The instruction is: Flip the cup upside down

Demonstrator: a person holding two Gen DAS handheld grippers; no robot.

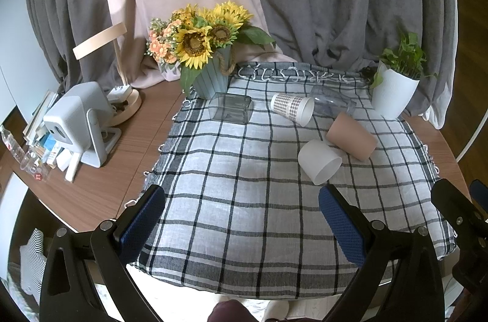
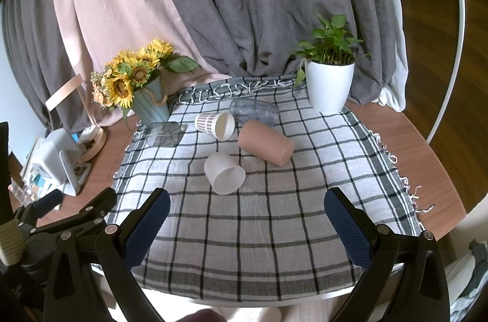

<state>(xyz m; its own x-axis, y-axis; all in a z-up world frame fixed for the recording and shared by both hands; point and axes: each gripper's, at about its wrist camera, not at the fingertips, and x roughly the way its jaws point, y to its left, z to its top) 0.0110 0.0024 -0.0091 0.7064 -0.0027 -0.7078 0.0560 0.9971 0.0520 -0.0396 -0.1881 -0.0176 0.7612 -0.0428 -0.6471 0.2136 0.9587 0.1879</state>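
I hover both the left gripper (image 1: 242,212) and right gripper (image 2: 247,216) with fingers spread wide, grasping nothing. 5 cups lie tipped on the checked cloth (image 2: 274,230); the white cup (image 2: 224,173) lies nearest. I judge this the approach: next, close on its wall.

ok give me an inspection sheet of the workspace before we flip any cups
surface: round wooden table under a checked cloth.
job's things: five cups, all on their sides on the cloth: white cup, pink cup, checked paper cup, clear round cup, clear square cup. The white and pink cups lie close together; contact unclear.
clutter: sunflower pot, white plant pot, small grey device on a stand, wooden lamp, books at the far left.
grippers: left hand-held gripper and right hand-held gripper both open, empty, short of the cups.
cables: nothing seen.
surroundings: grey and pink curtains behind.
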